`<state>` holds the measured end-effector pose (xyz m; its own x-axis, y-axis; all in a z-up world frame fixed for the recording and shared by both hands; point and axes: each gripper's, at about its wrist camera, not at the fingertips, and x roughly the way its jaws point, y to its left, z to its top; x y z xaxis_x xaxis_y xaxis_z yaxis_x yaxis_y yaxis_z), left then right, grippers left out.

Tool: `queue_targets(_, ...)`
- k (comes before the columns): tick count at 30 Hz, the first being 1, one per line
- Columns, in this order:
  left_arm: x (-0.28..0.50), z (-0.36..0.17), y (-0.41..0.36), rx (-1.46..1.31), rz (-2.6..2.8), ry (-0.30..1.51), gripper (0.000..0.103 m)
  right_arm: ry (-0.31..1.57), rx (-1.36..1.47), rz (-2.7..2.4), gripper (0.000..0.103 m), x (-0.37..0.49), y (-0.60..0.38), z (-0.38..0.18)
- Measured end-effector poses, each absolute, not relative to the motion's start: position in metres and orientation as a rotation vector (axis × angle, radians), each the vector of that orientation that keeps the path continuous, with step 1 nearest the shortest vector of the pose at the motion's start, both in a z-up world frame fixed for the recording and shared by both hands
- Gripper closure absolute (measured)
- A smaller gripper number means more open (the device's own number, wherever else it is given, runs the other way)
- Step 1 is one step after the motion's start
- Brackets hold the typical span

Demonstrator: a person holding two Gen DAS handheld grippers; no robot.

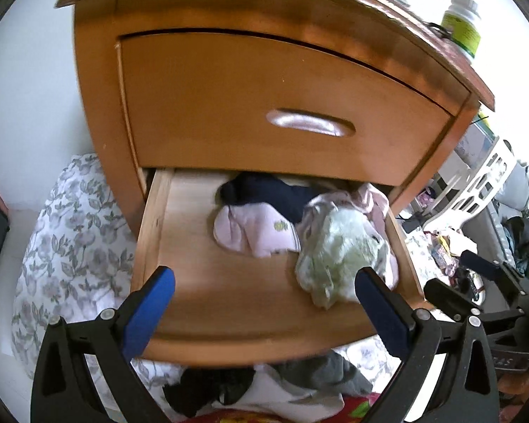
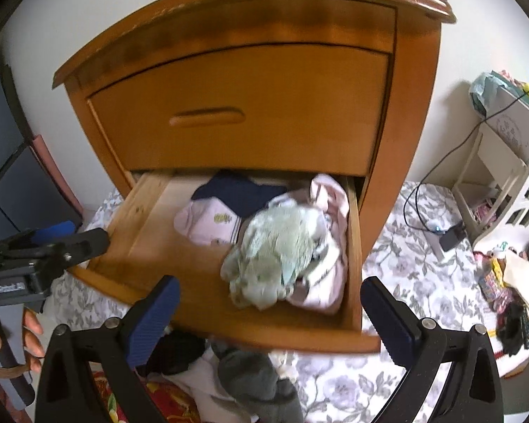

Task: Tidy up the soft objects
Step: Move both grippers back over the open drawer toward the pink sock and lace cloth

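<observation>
The lower drawer (image 1: 229,317) (image 2: 264,331) of a wooden nightstand (image 1: 229,105) (image 2: 264,105) stands open. In it lie a pale green cloth (image 1: 338,250) (image 2: 275,246), a pink sock (image 1: 254,229) (image 2: 211,225), a dark navy sock (image 1: 264,190) (image 2: 236,190) and a pink garment (image 1: 370,197) (image 2: 331,204). My left gripper (image 1: 268,310) is open and empty in front of the drawer. My right gripper (image 2: 271,317) is open and empty, also before the drawer. Below the drawer lie black (image 1: 208,387) (image 2: 176,352), grey (image 1: 321,370) (image 2: 257,380) and white (image 1: 282,398) (image 2: 197,380) soft pieces.
A floral sheet (image 1: 70,246) (image 2: 423,264) covers the floor. A white plastic basket (image 1: 476,183) (image 2: 511,204) stands at the right with cables (image 2: 419,204) and clutter. A green-labelled bottle (image 1: 463,24) sits on the nightstand top. The upper drawer (image 1: 282,105) is closed.
</observation>
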<state>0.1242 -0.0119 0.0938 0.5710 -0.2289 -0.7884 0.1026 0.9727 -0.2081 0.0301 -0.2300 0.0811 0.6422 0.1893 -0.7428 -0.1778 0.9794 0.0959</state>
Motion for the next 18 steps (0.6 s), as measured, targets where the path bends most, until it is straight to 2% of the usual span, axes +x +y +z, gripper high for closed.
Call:
queue_targets(8, 0.173, 0.087, -0.021, -0.106, -0.219, 1.004, 0.001, 0.838, -0.034, 0.226, 0.0, 0.065, -0.23, 0.091)
queue_targets(18, 0.216, 0.048, -0.037, 0.016, -0.167, 1.191, 0.001, 0.997, -0.049, 0.256, 0.0, 0.109, -0.226, 0.065)
